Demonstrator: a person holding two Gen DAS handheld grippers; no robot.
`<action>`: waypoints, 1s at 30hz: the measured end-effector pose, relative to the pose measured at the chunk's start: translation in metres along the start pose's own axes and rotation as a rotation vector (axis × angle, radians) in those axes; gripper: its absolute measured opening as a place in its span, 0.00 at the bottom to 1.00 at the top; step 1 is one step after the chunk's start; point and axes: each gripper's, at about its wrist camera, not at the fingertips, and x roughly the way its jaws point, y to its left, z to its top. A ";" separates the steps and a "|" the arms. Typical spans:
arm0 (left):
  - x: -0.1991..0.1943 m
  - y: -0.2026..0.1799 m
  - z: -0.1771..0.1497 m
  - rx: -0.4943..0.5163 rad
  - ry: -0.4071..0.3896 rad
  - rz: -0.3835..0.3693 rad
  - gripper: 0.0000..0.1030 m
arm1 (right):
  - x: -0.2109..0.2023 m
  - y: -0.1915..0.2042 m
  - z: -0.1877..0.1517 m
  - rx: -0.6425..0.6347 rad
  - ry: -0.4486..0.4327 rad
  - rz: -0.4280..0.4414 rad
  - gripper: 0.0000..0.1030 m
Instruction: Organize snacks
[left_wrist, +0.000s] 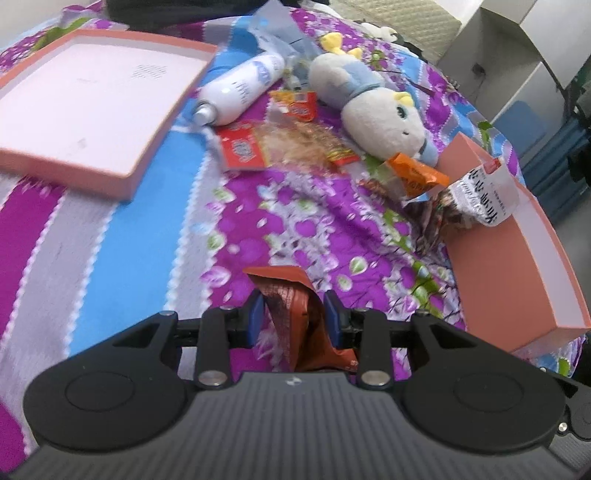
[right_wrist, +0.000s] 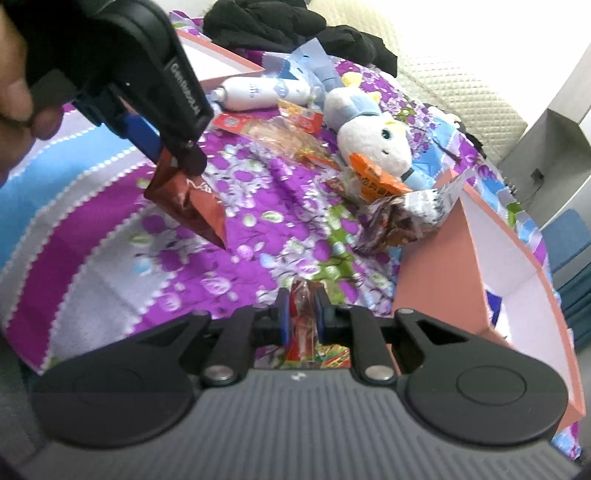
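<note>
The left gripper (left_wrist: 293, 314) pinches a reddish-brown snack packet (left_wrist: 295, 314) between its blue pads; the packet's lower end is hidden behind the gripper body. Seen from the right wrist, the same packet (right_wrist: 192, 201) hangs clear of the floral bedspread (right_wrist: 258, 206), with part of a hand (right_wrist: 22, 99) cut off at the picture's left edge. The right gripper (right_wrist: 302, 314) has its pads pressed nearly together on a thin red-and-clear wrapper (right_wrist: 301, 325), its print too blurred to read and its lower part hidden.

Farther out on the bedspread (left_wrist: 314, 229), a loose heap of snack packets (left_wrist: 280, 144) lies near the middle, between a white spray bottle (left_wrist: 240, 86) and a plush toy (left_wrist: 373, 110). An orange packet (left_wrist: 413, 173) lies against the toy. A crumpled white-and-dark packet (left_wrist: 476, 195) leans over the rim of the pink box (left_wrist: 509, 266) at the right edge of the bed; the box's inside is mostly out of sight. A shallow pink lid (left_wrist: 85, 99) sits toward the far left corner, partly cut off. Dark clothing (right_wrist: 295, 26) lies at the far edge.
</note>
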 end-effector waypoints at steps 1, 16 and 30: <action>-0.002 0.003 -0.003 -0.006 0.002 0.008 0.38 | 0.000 0.002 -0.003 0.006 0.006 0.013 0.16; -0.011 0.011 -0.024 -0.001 0.025 0.027 0.65 | -0.002 0.001 -0.021 0.171 0.006 0.150 0.23; -0.009 -0.007 -0.045 -0.169 0.016 -0.007 0.84 | 0.008 -0.031 -0.036 0.441 -0.048 0.184 0.82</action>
